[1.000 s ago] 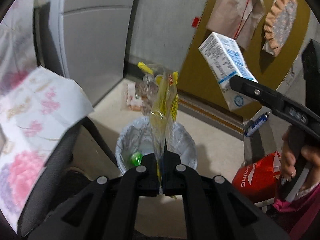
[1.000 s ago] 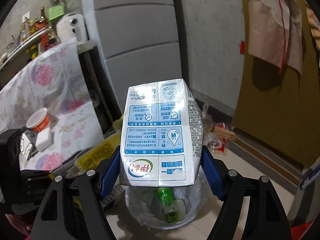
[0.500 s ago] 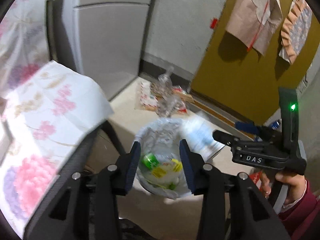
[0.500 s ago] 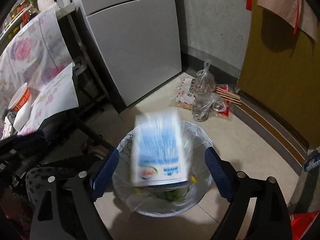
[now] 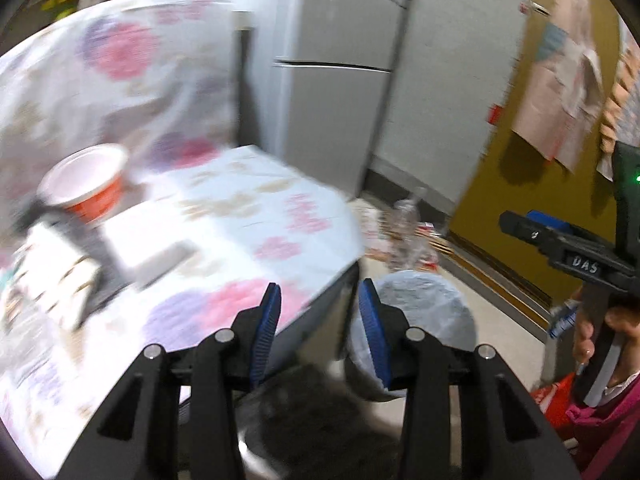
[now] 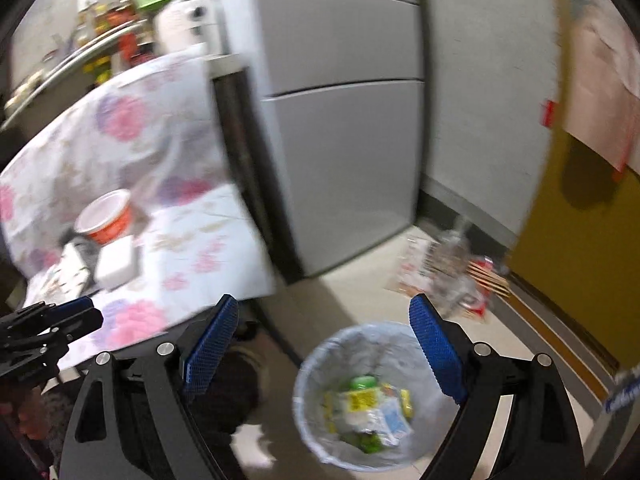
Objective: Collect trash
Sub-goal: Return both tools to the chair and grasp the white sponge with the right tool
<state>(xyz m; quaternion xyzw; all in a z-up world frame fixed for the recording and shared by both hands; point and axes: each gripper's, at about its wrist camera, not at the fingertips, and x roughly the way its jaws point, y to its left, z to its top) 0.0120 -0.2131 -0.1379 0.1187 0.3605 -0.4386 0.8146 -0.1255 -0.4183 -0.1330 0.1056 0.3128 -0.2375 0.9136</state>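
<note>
A bin lined with a white bag (image 6: 316,432) stands on the floor and holds the blue-and-white milk carton (image 6: 390,420), yellow wrappers (image 6: 362,398) and a green bottle (image 6: 362,381). My right gripper (image 6: 324,344) is open and empty above the bin. My left gripper (image 5: 318,328) is open and empty, over the table's corner; the bin (image 5: 432,304) shows just right of it. On the table stand a red-and-white paper cup (image 5: 86,188) (image 6: 106,216) and a white box (image 6: 116,264). Both views are blurred.
A table with a floral cloth (image 5: 240,216) fills the left. A grey fridge (image 6: 344,120) stands behind it. Plastic bags and packets (image 6: 448,276) lie on the floor by a yellow-brown door (image 6: 580,260). A dark chair (image 5: 312,432) sits under the table edge.
Both grippers opened and dropped the yellow wrapper and the milk carton into the bin. Both have since swung left and up toward the table.
</note>
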